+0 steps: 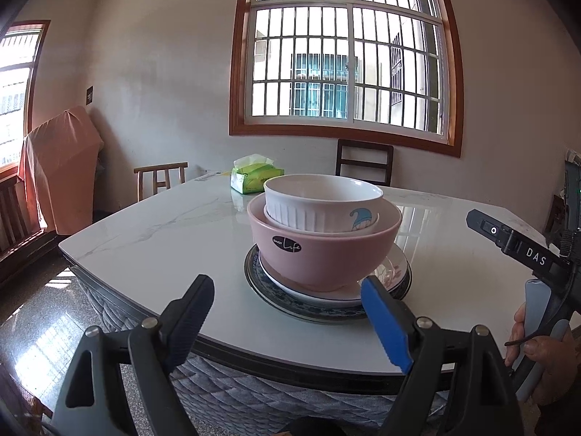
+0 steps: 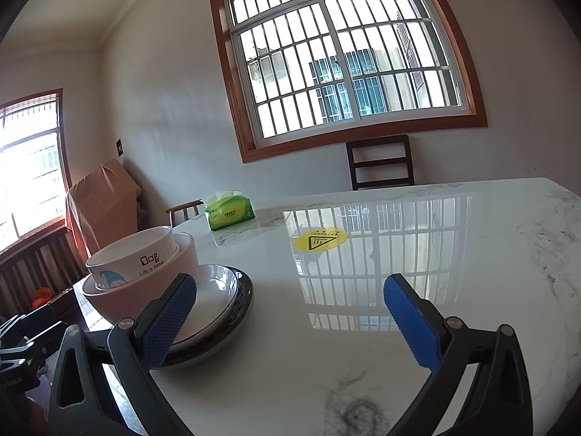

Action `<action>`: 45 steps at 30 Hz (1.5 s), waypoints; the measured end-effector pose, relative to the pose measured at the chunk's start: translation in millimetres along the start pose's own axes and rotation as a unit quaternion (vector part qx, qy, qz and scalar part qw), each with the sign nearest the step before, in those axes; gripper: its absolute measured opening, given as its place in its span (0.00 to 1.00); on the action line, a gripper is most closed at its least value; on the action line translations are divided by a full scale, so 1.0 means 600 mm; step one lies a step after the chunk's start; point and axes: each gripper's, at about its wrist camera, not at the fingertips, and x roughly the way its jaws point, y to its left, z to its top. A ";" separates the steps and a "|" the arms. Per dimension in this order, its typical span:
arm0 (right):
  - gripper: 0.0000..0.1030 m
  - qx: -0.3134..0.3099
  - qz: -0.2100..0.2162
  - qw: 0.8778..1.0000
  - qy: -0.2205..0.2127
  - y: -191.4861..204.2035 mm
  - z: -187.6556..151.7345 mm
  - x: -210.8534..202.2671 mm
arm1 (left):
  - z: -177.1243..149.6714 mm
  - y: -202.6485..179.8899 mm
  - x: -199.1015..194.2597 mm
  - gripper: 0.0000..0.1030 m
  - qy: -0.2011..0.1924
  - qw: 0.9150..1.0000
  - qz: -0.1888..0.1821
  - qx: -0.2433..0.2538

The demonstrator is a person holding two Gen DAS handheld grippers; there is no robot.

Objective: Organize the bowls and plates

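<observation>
A white ribbed bowl [image 1: 323, 200] with a blue cartoon print sits nested inside a pink bowl [image 1: 324, 250]. The pink bowl stands on a white plate [image 1: 308, 292], and that plate lies on a dark blue-patterned plate [image 1: 276, 299], so the four form one stack near the front edge of the marble desk [image 1: 163, 239].

The left tongs [image 1: 287, 292] hang just in front of the stack, at the desk's front edge, with their jaws spread wide and nothing between them. The right tongs [image 2: 290, 287] hover over bare desk just to the right of the stack, jaws likewise wide apart and empty; their left finger overlaps the plates in the right wrist view, but contact cannot be told.

Farther back, a green tissue pack [image 1: 256, 178] rests near the far edge, and a yellow warning sticker [image 2: 320, 238] lies on the desk's middle.
</observation>
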 end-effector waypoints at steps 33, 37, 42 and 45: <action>1.00 0.000 0.001 1.000 0.001 -0.002 0.001 -0.001 | -0.011 0.014 0.062 0.83 0.063 0.998 0.024 0.005; 1.00 0.000 0.001 1.000 0.000 -0.002 0.001 -0.001 | -0.011 0.013 0.062 0.83 0.062 0.998 0.025 0.008; 1.00 0.000 0.001 1.000 0.001 -0.002 0.001 -0.001 | -0.011 0.013 0.064 0.83 0.064 0.998 0.025 0.008; 1.00 0.000 0.001 1.000 0.001 -0.002 0.001 -0.001 | -0.012 0.012 0.064 0.83 0.064 0.998 0.027 0.009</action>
